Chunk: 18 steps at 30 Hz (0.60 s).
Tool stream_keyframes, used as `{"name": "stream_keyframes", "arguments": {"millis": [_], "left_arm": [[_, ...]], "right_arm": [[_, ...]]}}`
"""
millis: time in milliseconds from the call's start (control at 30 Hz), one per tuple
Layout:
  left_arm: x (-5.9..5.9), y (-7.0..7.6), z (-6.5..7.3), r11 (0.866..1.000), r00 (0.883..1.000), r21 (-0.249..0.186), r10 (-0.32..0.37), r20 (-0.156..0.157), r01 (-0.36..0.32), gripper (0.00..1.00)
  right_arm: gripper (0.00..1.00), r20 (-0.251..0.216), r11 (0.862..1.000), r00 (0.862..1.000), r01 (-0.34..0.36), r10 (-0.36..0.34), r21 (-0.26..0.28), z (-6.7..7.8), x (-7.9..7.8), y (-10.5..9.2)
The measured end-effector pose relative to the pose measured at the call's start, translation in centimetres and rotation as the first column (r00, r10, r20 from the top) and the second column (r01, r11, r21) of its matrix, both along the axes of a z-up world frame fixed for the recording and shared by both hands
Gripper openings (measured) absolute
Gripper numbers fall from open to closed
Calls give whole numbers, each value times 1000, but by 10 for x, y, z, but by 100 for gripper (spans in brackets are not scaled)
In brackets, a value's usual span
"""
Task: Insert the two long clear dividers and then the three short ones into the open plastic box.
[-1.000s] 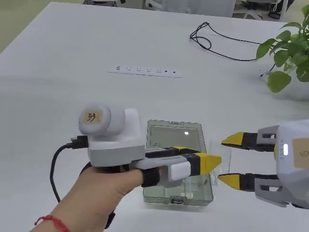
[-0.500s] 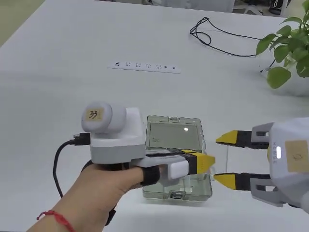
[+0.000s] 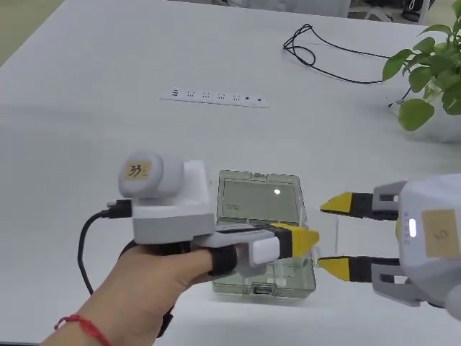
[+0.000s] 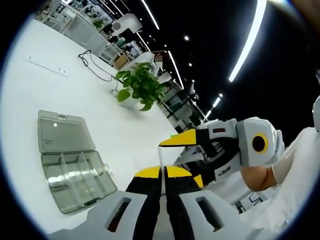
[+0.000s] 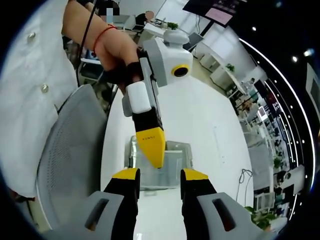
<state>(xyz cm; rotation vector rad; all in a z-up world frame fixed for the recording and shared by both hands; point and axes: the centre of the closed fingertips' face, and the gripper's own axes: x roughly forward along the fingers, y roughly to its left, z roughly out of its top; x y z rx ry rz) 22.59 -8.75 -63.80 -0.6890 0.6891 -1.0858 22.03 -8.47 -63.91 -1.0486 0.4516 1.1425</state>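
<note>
The open clear plastic box [image 3: 261, 199] lies on the white table [image 3: 108, 86], lid folded back toward the far side. In the left gripper view the box [image 4: 75, 180] has a few clear dividers standing in its base. My left gripper [image 3: 306, 238] hovers over the box's right part, shut on a thin clear divider [image 4: 160, 164] that sticks out past its yellow tips. My right gripper [image 3: 325, 235] faces it from the right, open, one jaw above and one below the divider's [image 3: 336, 229] free end. In the right gripper view my own jaws [image 5: 160, 176] frame the left gripper [image 5: 152, 150].
A white power strip [image 3: 216, 97] lies farther back on the table. A black cable [image 3: 317, 58] loops at the far right, and a green plant [image 3: 428, 65] stands at the right edge. A grey mesh chair [image 5: 65, 165] sits by the table's near side.
The right gripper has crept a little to the left, closer to the left gripper's tips. The left gripper still holds the divider over the box.
</note>
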Motion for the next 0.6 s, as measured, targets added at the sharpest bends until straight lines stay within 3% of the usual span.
{"name": "stream_keyframes", "arguments": {"millis": [133,267,333,400,500,600], "left_arm": [[2,2,-1,1000,1000,-5,16,-10,-16,0],[3,4,-1,1000,1000,0,16,10,-16,0],[3,6,-2,1000,999,24,1,48,-2,0],[1,7,-1,999,994,41,-27,106,22,0],[-8,7,1,992,971,94,-101,218,82,0],[-14,7,3,986,953,108,-149,265,124,0]], "right_arm": [[34,10,1000,1000,10,-10,5,2,2,1],[34,-14,999,1000,18,-18,48,10,3,1],[33,-65,994,997,38,-32,103,14,2,2],[33,-126,985,991,69,-49,158,19,4,1],[32,-201,979,979,60,-19,197,24,2,-1],[28,-287,968,958,72,0,239,30,0,0]]}}
